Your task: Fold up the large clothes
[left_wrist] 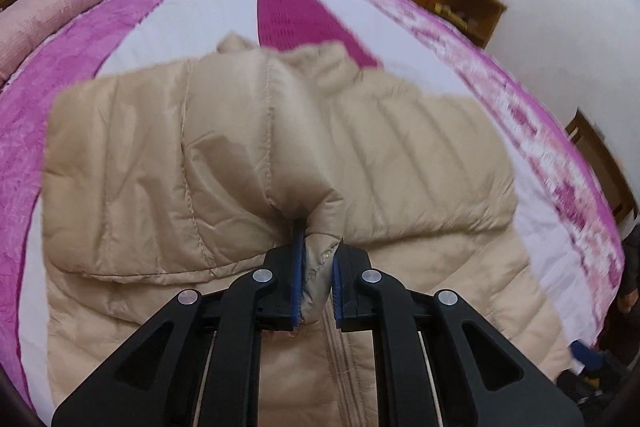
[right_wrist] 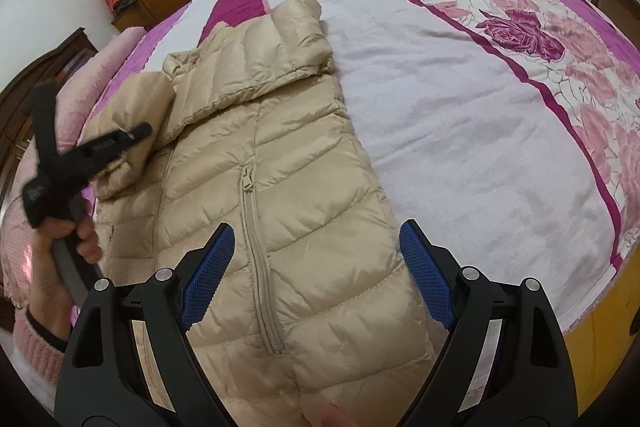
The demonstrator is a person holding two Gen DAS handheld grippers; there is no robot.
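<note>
right wrist view: puffy jacket half folded, one tong clamped on the sleeve

right wrist camera shows the bed point(right_wrist: 460, 115), its floral purple and white bedspread point(right_wrist: 520, 27) taking up most of the room, and on it the beige down jacket point(right_wrist: 304, 195) lying front up with its zipper point(right_wrist: 256, 247) closed. one sleeve point(right_wrist: 280, 55) is already laid across the chest near the collar; the other sleeve point(left_wrist: 248, 131) is lifted over the body.

as a judgement, the jacket will handle light, soft and springy, with a slick shell that slides on itself, so folds may puff back open. best holds look like stitched edges: cuff, hem or side seam, not the smooth quilted middle.

the left gripper point(left_wrist: 316, 267) is closed tight on the end of the lifted sleeve, fabric bunched between its blue pads point(left_wrist: 297, 283). the right gripper point(right_wrist: 316, 267) is spread wide, holding nothing, hovering above the lower front of the jacket with the zipper between its fingers; whether it touches the fabric cannot be told.
</note>
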